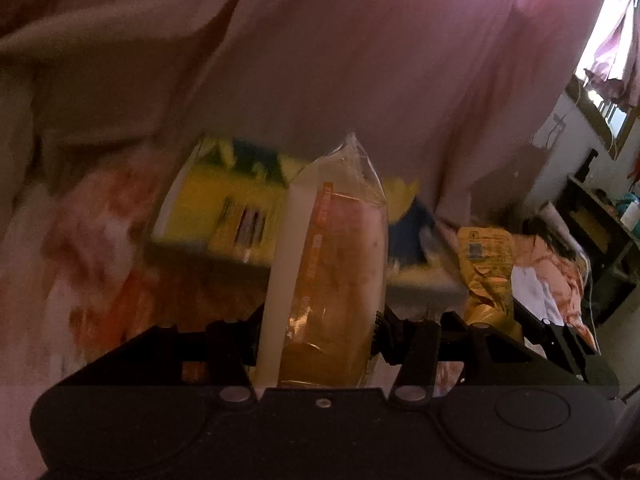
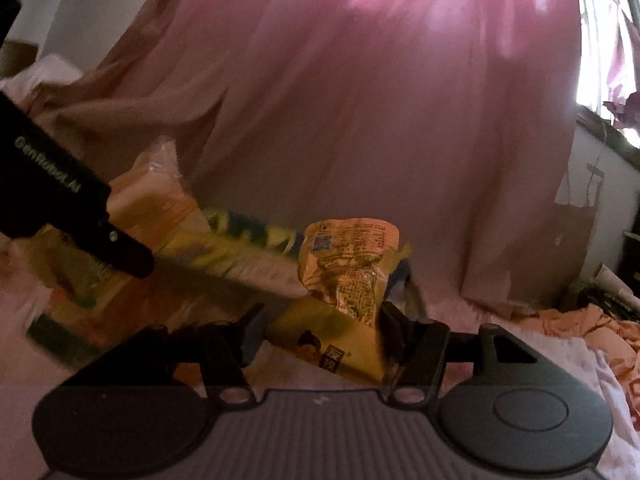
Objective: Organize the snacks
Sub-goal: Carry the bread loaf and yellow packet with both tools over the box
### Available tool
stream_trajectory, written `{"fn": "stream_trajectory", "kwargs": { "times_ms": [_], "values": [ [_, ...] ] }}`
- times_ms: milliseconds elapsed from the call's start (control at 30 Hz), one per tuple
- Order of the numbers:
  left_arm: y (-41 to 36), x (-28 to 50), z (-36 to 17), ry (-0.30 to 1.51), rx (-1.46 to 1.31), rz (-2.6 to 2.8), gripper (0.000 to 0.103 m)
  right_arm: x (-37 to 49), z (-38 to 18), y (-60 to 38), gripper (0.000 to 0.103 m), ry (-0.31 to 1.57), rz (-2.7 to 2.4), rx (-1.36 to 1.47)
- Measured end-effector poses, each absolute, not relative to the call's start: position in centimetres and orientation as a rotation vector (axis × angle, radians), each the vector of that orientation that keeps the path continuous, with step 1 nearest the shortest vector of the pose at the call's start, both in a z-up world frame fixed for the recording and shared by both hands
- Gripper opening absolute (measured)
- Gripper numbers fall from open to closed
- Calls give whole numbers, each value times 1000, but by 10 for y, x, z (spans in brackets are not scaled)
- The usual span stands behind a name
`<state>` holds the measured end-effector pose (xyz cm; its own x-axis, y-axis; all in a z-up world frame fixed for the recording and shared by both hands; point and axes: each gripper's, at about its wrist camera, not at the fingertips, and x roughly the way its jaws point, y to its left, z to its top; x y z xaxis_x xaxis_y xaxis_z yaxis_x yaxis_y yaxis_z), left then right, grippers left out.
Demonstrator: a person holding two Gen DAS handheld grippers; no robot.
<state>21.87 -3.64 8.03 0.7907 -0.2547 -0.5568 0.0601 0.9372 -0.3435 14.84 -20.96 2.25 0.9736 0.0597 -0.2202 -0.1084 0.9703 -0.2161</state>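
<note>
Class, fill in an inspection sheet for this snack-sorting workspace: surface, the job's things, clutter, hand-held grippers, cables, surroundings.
Surface: pink patterned bedding, rumpled.
Job's things: clear-wrapped bread pack; crumpled orange snack bag; a yellow carton lies behind both, blurred.
Clutter: peach cloth bunched at the right.
Grippers: left hand-held gripper shut on the bread pack, which stands upright between its fingers; right hand-held gripper shut on the snack bag's lower end.
Cables: a thin cord hangs beside the bed.
Surroundings: pink curtain behind, bright window to the right, dark shelf below it.
</note>
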Motion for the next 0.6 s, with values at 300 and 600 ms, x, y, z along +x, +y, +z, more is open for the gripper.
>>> {"fn": "stream_trajectory", "kwargs": {
  "times_ms": [300,600],
  "values": [
    [-57,295,97,562,-296,-179,54,209,38,-248,65,150,121,-22],
    [-63,346,77,613,-298,-127,54,244,9,-259,65,198,144,36]
  ]
}}
